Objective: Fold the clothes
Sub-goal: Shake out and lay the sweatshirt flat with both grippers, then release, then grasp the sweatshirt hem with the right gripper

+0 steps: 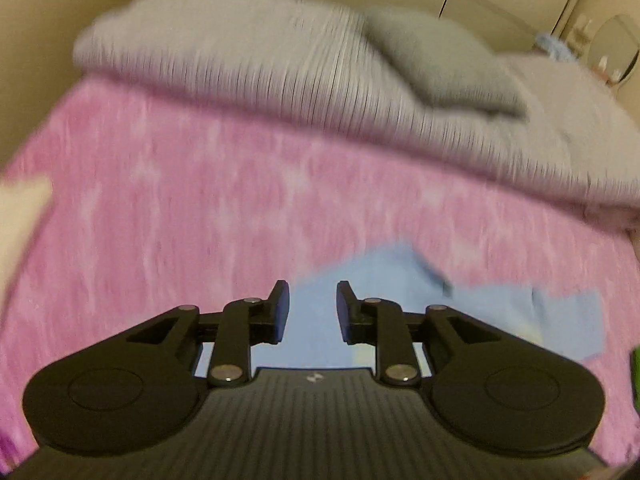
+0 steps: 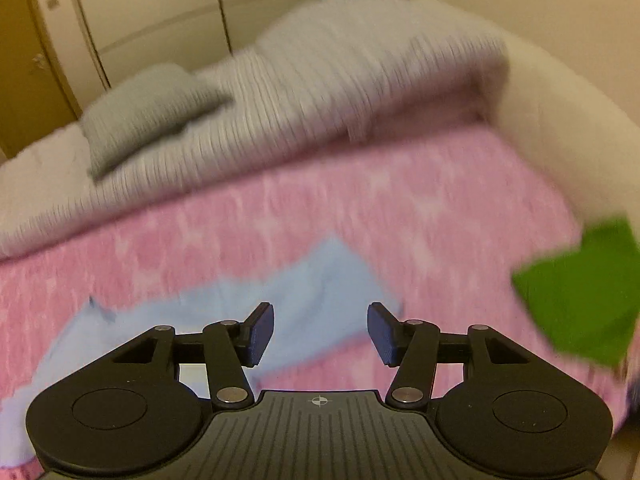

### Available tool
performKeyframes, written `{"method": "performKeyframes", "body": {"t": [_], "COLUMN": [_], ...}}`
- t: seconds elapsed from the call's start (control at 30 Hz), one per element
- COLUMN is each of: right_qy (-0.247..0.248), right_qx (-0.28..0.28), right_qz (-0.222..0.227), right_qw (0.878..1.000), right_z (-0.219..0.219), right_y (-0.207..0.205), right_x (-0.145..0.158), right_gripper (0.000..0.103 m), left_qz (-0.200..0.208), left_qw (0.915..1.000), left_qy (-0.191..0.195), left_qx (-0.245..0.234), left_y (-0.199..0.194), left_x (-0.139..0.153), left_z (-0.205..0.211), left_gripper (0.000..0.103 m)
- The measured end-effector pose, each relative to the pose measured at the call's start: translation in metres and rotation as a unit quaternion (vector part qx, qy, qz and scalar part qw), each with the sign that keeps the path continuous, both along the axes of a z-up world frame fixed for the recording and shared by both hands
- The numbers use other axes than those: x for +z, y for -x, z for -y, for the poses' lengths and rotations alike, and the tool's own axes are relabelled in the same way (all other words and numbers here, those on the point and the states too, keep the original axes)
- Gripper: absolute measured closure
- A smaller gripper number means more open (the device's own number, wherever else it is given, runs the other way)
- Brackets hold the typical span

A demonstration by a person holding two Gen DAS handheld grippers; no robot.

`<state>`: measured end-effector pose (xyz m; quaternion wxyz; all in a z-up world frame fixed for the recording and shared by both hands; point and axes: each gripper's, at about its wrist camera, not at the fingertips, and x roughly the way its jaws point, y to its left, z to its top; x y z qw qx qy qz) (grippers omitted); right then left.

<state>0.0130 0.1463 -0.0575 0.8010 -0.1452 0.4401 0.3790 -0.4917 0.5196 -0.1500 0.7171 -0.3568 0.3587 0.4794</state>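
Observation:
A light blue garment [image 1: 400,280] lies spread on the pink bedspread [image 1: 200,208], blurred by motion. My left gripper [image 1: 313,312] hovers open above the garment's near part, nothing between its fingers. In the right wrist view the same blue garment [image 2: 312,280] stretches from the lower left toward the centre. My right gripper [image 2: 321,334] is open wide above its right end, holding nothing. A folded green cloth [image 2: 580,292] rests at the bed's right edge.
A grey ribbed blanket [image 1: 280,72] is bunched across the far side of the bed, with a grey pillow [image 1: 440,64] on it. Cream wardrobe doors [image 2: 152,12] stand behind. A pale bed frame [image 2: 560,128] borders the right side.

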Motion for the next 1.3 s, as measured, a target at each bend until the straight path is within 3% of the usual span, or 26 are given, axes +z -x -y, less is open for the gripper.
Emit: {"method": "performKeyframes", "body": {"t": [0.2, 0.33, 0.5, 0.67, 0.8, 1.03, 1.3], "right_qy": [0.023, 0.045, 0.056, 0.061, 0.082, 0.091, 0.082], "right_qx": [-0.011, 0.014, 0.059, 0.113, 0.127, 0.156, 0.177], "right_qz": [-0.103, -0.131, -0.139, -0.144, -0.146, -0.137, -0.132], "right_qw": [0.994, 0.990, 0.987, 0.981, 0.978, 0.974, 0.972], "right_z": [0.062, 0.071, 0.079, 0.090, 0.113, 0.134, 0.134], "right_y": [0.049, 0.058, 0.073, 0.088, 0.092, 0.102, 0.110], "right_x": [-0.045, -0.064, -0.082, -0.097, -0.107, -0.104, -0.094], "right_gripper": [0.049, 0.049, 0.049, 0.049, 0.049, 0.049, 0.049], "left_qz": [-0.001, -0.010, -0.046, -0.029, -0.050, -0.105, -0.111], "left_qw": [0.9972, 0.9935, 0.9941, 0.9958, 0.9943, 0.9929, 0.9934], "left_qy": [0.075, 0.113, 0.098, 0.087, 0.092, 0.055, 0.026], "left_qx": [0.000, -0.001, -0.007, 0.008, 0.018, 0.009, -0.013], "left_y": [0.022, 0.033, 0.019, 0.014, 0.011, -0.009, -0.023], "left_x": [-0.032, -0.047, -0.029, -0.021, -0.024, -0.008, -0.001], "left_z": [0.086, 0.142, 0.205, 0.263, 0.300, 0.341, 0.347], "left_gripper": [0.082, 0.082, 0.078, 0.075, 0.075, 0.075, 0.074]}}
